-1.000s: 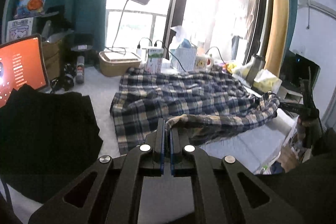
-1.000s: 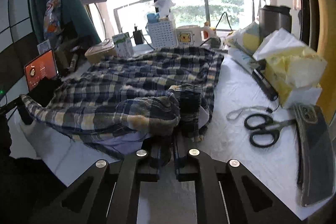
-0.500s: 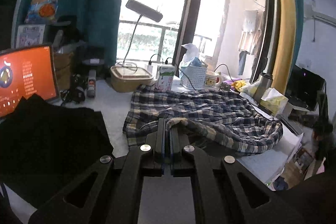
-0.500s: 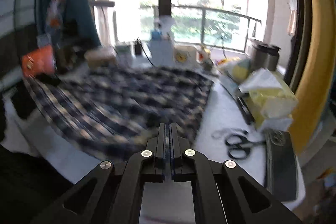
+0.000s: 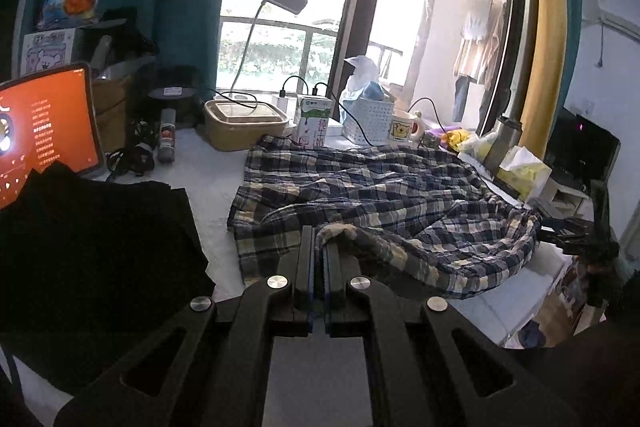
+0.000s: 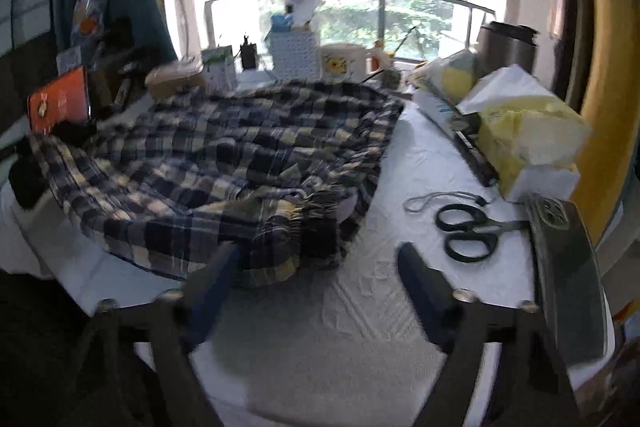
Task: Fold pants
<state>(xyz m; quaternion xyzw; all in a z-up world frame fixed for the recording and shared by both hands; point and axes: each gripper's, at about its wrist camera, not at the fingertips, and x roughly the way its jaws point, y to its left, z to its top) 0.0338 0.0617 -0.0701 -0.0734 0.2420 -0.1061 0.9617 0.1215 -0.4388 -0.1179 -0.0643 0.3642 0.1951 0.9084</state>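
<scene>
My left claw (image 5: 319,247) is pinched tight on a gathered edge of the plaid pants (image 5: 384,195), the cloth bunching up just past the tips and draping away to the right. My right claw (image 6: 316,259) has just been opening and now stands wide apart; the elastic waistband corner of the pants lies between its fingers, touching the left finger but clamped by neither. The pants sprawl rumpled across the white-covered bench (image 6: 360,315), reaching back toward the window, where a milk carton (image 5: 314,121), a white basket (image 5: 366,123) and a bear mug (image 5: 404,125) stand in a row along the far edge. Left of the pants lies a black cloth (image 5: 88,251), with an orange-lit tablet (image 5: 44,131) propped behind it. To the right of the pants, black scissors (image 6: 468,231) rest on the bench, near a yellow tissue pack (image 6: 528,135) and a dark phone (image 6: 568,279).
</scene>
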